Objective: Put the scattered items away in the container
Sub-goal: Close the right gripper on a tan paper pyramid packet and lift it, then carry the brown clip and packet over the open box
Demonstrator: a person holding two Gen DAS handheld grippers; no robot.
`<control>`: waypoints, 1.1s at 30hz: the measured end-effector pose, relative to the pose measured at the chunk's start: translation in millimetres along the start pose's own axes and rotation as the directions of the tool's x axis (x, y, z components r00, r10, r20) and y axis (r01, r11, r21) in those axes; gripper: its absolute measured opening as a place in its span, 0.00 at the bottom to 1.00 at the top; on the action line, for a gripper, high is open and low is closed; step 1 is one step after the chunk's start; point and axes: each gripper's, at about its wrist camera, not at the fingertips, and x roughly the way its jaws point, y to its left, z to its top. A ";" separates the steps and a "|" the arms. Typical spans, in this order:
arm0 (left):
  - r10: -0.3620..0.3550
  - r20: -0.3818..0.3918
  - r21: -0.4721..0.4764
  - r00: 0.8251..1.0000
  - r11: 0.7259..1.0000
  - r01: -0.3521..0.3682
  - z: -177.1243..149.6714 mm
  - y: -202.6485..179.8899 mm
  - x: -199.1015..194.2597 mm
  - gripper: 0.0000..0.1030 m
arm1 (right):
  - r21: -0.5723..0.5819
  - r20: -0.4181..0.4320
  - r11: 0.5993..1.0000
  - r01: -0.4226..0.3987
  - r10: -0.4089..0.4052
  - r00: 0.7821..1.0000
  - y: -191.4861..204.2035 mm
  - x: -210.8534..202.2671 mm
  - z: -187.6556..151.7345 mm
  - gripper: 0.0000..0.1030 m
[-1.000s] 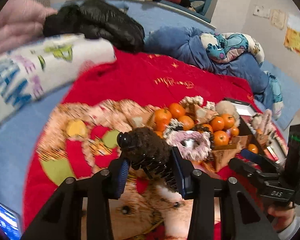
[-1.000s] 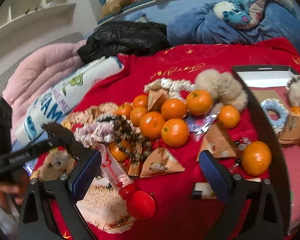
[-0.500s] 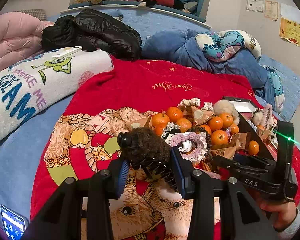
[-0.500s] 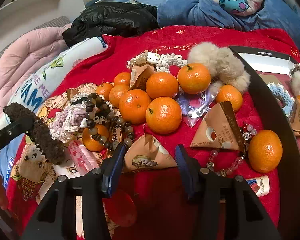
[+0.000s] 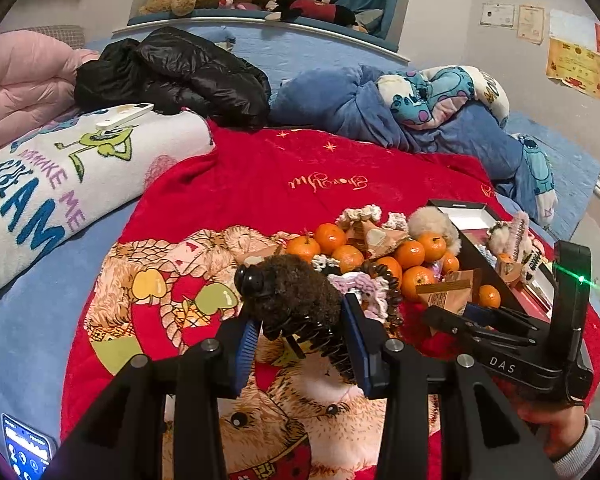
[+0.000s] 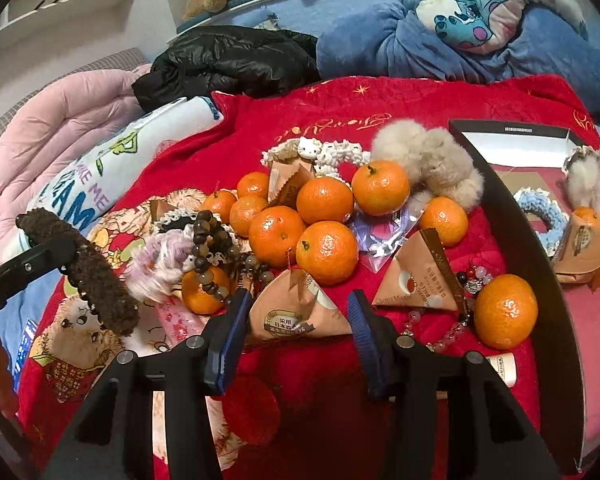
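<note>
- The left gripper (image 5: 300, 334) is clamped on a fuzzy brown claw hair clip (image 5: 288, 296), its blue pads (image 5: 246, 338) pressing both sides. The clip is lifted clear of the red blanket (image 5: 300, 168), its dark teeth pointing down and toward the camera; I take it as a piece picked up and ready to carry.
- From the right wrist view the same clip (image 6: 96, 276) hangs at the left of the pile, well apart from the box, so it has the whole heap to cross.
- The right gripper (image 6: 296, 330) stands narrowed around a tan triangular snack packet (image 6: 296, 312). The packet lies between the pads, and they look to be at its two sides, though I cannot say how firmly they bite. It still rests on the blanket.
- That packet sits at the near edge of the heap, free of the mandarins (image 6: 326, 252) behind it, which is probably why it was chosen: nothing need be disturbed to get it.
- The container is a shallow black box (image 6: 516, 216) at the right, its near wall along the heap. Already inside are a blue crocheted scrunchie (image 6: 540, 216), another packet and a furry clip.
- Much is left outside: a second packet (image 6: 418, 276), a beige fluffy scrunchie (image 6: 428, 160), a wooden bead bracelet (image 6: 210, 236), and a lone mandarin (image 6: 506, 310) right by the wall.
- The bracelet is draped over one fruit, so lifting either may drag the other.
</note>
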 end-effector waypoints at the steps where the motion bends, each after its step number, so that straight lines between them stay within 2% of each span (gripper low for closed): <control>1: -0.003 -0.001 0.004 1.000 1.000 0.003 -0.2 -2.8 -0.2 0.40 | 0.003 0.004 1.000 -0.002 0.002 1.000 -0.5 -1.9 0.5 0.47; 15: -0.050 -0.020 0.053 0.999 0.997 0.051 -2.3 -49.4 1.4 0.40 | -0.006 0.055 1.000 0.007 -0.006 0.998 -14.1 -35.0 1.9 0.47; 28: -0.103 -0.053 0.111 0.993 0.988 0.108 -2.9 -114.7 8.4 0.40 | 0.042 0.129 0.996 0.072 -0.077 0.989 -73.9 -91.9 -4.5 0.47; 33: -0.163 -0.040 0.144 0.986 0.975 0.167 2.0 -153.5 1.1 0.40 | 0.085 0.157 0.992 0.095 -0.107 0.982 -102.4 -117.6 -10.0 0.47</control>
